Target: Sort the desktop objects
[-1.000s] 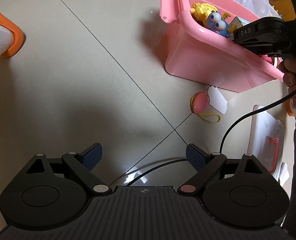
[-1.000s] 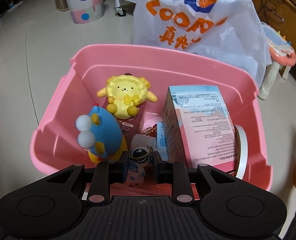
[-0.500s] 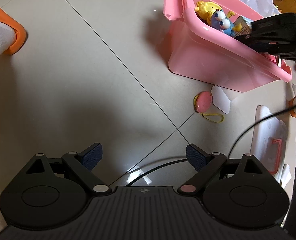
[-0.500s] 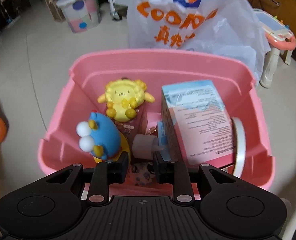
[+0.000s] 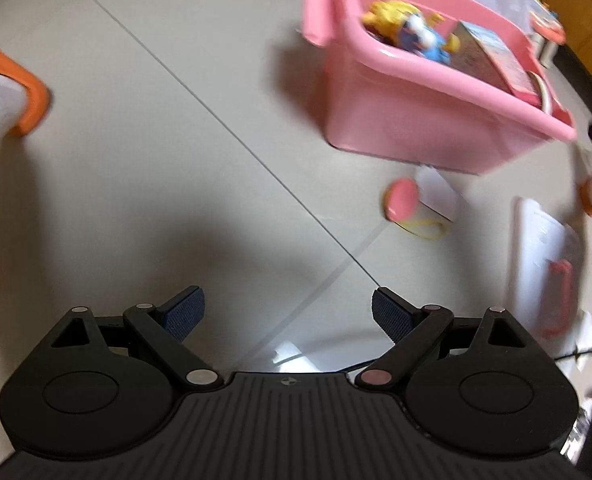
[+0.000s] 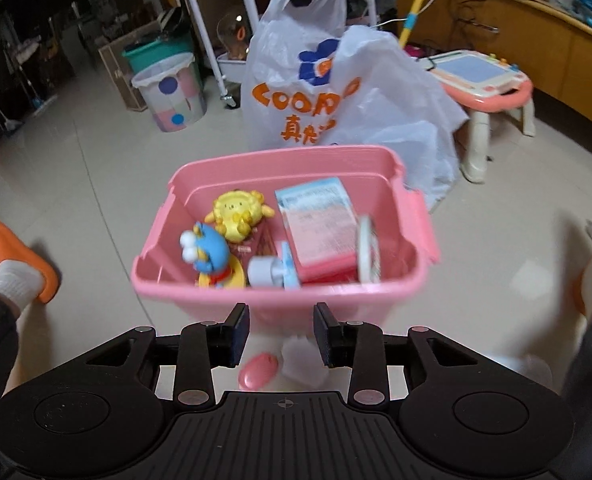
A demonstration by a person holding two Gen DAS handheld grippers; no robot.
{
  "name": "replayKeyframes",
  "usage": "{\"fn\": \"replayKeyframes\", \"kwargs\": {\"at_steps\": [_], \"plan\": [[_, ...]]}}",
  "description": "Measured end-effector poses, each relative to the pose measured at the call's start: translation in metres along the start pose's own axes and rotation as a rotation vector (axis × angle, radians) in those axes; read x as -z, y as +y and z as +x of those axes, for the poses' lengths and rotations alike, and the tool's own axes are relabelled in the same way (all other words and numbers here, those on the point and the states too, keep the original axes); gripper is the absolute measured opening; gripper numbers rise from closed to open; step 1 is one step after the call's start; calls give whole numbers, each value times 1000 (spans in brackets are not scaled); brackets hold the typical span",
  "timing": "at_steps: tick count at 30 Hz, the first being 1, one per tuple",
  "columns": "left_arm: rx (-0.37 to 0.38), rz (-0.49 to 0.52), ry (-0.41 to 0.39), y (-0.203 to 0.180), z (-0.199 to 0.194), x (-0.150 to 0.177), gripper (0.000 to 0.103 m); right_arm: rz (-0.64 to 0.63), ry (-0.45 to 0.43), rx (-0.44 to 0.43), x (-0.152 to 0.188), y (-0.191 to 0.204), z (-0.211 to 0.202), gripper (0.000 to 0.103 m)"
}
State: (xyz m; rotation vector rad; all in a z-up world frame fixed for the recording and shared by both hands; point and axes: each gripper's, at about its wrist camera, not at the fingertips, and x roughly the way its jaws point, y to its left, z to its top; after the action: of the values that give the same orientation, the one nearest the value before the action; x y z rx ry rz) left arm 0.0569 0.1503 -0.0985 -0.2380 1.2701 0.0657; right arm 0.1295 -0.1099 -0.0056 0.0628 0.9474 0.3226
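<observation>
A pink bin (image 6: 200, 284) stands on the tiled floor; it also shows in the left wrist view (image 5: 416, 136). It holds a yellow plush (image 6: 238, 212), a blue bird toy (image 6: 208, 252), a pink and blue box (image 6: 320, 220), a tape roll (image 6: 366, 252) and a small white cylinder (image 6: 262, 272). A pink oval toy (image 6: 258, 370) with a yellow strap (image 5: 424, 230) lies on the floor in front of the bin, beside white paper (image 6: 304, 362). My right gripper (image 6: 282, 334) is open and empty, above the floor before the bin. My left gripper (image 5: 288, 314) is open and empty over bare floor.
A white plastic bag (image 6: 336, 96) stands behind the bin. A white lid with a pink handle (image 5: 544, 272) lies at the right in the left wrist view. Feet in orange slippers (image 6: 24, 268) flank the bin. A dotted waste bin (image 6: 172, 94) and a toy table (image 6: 484, 80) stand farther back.
My right gripper has opened, let go of the small figure, and pulled back and up out of the bin. The left view has shifted slightly toward the bin.
</observation>
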Motion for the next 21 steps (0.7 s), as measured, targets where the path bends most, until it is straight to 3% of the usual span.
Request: {"fn": "replayKeyframes", "kwargs": {"at_steps": [4,8,12,17,21], "plan": [[-21,41,-59,-8,-5,11,93,33,11,51,23,-16,-20,35],[-24,68,-116,-15,-15,17,93,-64,-13,104,38,-19,-37,38],[-22,113,-148,-25,-25,21,93,-33,-15,105,62,-34,-51,39],[-130,177,-207,-44,-33,25,93,12,33,94,98,-46,-55,39],[-162,161,-214,-58,-33,28,93,-6,19,63,102,-45,-57,40]]}}
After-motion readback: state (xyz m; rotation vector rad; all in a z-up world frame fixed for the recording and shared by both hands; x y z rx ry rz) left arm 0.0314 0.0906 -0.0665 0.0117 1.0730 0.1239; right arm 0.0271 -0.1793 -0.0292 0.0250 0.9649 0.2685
